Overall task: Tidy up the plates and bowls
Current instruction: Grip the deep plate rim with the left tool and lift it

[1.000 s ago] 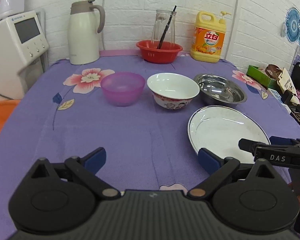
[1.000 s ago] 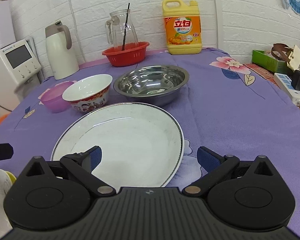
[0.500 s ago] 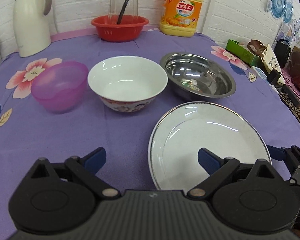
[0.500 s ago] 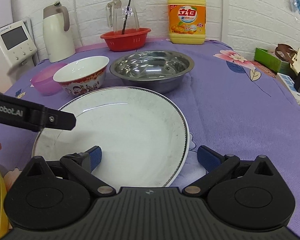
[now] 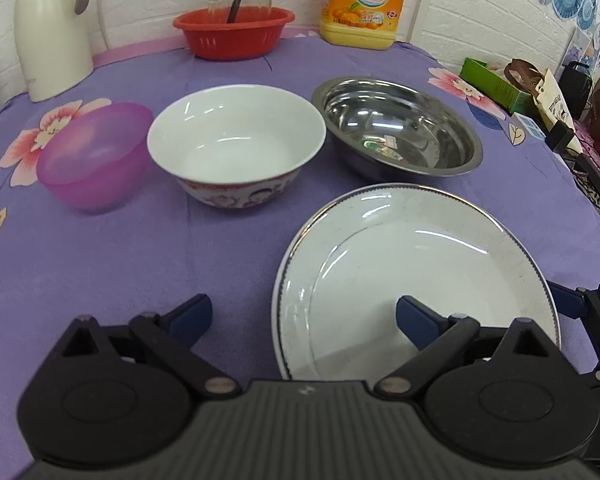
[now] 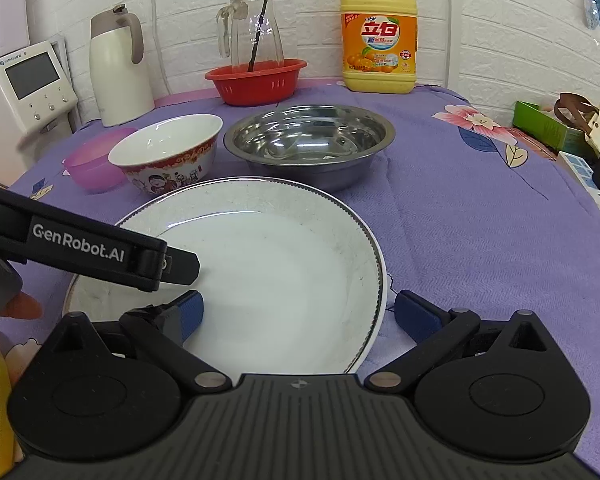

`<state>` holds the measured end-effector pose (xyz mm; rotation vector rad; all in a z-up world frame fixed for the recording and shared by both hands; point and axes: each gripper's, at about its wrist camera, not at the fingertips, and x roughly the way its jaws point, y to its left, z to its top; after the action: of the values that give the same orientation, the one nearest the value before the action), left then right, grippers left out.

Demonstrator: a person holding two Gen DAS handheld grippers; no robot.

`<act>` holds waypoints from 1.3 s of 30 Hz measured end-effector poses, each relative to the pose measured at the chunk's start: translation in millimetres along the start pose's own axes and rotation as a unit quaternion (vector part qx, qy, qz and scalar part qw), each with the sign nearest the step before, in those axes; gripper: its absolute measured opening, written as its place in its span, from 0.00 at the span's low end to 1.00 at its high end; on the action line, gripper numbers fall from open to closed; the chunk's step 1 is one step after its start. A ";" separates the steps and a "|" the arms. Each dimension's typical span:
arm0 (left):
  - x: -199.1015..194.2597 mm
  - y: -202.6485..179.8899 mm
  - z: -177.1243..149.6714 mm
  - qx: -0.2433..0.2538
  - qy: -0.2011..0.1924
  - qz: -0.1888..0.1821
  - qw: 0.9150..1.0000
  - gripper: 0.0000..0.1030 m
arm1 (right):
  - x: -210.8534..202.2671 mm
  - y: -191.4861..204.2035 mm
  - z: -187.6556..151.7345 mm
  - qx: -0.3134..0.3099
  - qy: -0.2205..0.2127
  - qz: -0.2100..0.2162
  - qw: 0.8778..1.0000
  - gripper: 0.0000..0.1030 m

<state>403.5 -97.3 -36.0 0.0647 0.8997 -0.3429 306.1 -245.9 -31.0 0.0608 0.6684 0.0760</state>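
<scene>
We hold our left tool [image 5: 303, 316] and right tool [image 6: 298, 312] wide open, gripping nothing, over the near edge of the white plate [image 6: 276, 276] on the counter [image 6: 480, 220].

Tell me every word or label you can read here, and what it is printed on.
"GenRobot.AI": on the side of the left tool, seen from the right wrist view.
"立白": on the yellow detergent bottle; "Liby" just above it is only faintly legible, the smaller print is too small.
White machine with a screen: its small brand line is too blurred to read.
</scene>
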 end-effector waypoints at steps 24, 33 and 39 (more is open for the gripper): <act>-20.6 -22.0 -6.7 0.020 -0.004 -0.044 0.999 0.64 | -23.7 7.3 -2.0 0.028 -0.003 0.000 1.000 1.00; -97.9 -3.0 -36.9 0.008 -0.058 -0.041 0.997 0.64 | -86.0 44.3 -8.5 -0.005 -0.057 0.004 0.998 1.00; -146.1 38.2 -84.2 -0.016 -0.077 0.003 0.997 0.64 | -107.8 91.9 -23.3 -0.032 -0.067 0.053 0.996 1.00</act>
<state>268.5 -5.9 21.6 0.0113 0.7523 -0.3236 202.7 -163.3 24.6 0.0386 0.5282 0.1938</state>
